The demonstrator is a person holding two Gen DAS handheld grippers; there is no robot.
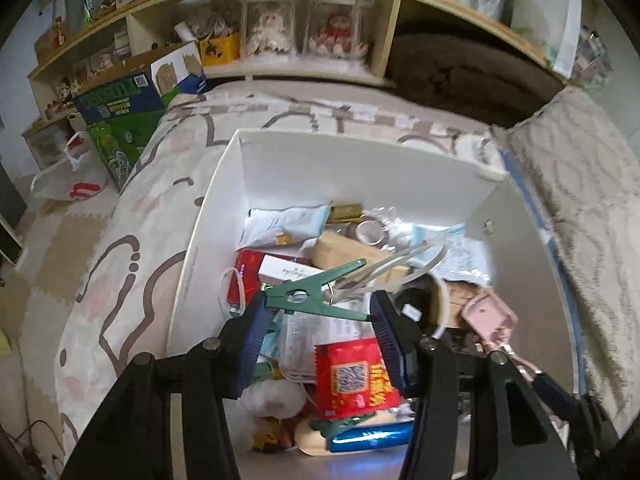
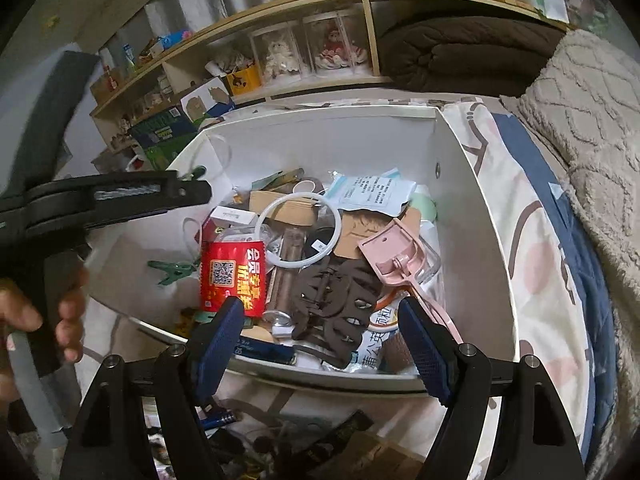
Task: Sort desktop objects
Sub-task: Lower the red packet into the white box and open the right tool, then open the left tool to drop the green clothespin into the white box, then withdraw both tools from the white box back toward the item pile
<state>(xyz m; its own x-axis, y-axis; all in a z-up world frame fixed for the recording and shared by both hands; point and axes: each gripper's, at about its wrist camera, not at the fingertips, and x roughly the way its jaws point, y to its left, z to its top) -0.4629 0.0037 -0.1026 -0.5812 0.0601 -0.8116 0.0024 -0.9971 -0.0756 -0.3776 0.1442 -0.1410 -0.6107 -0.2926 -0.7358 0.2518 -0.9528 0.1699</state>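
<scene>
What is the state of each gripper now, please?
Left gripper: closed on the green clothespin.
Right gripper: open, holding nothing.

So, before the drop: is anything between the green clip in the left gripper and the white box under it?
Nothing visible. The left gripper holds the green clip over the lidless white box; only clutter inside, like the red packet, lies beneath.

The white open cardboard box [image 2: 456, 184] sits on the patterned bed cover [image 2: 532, 264], in front of the wooden cubby shelf [image 2: 372, 32]. Inside it, the red foil packet [image 2: 232, 276] lies left of the brown plastic hair claw [image 2: 332, 304]; the pink plastic scoop [image 2: 394, 252] lies right of the claw. The white plastic ring [image 2: 298, 232] lies behind the claw. A green plastic clothes peg [image 1: 312, 292] is between the pads of the left gripper [image 1: 320, 316], above the box's contents.
</scene>
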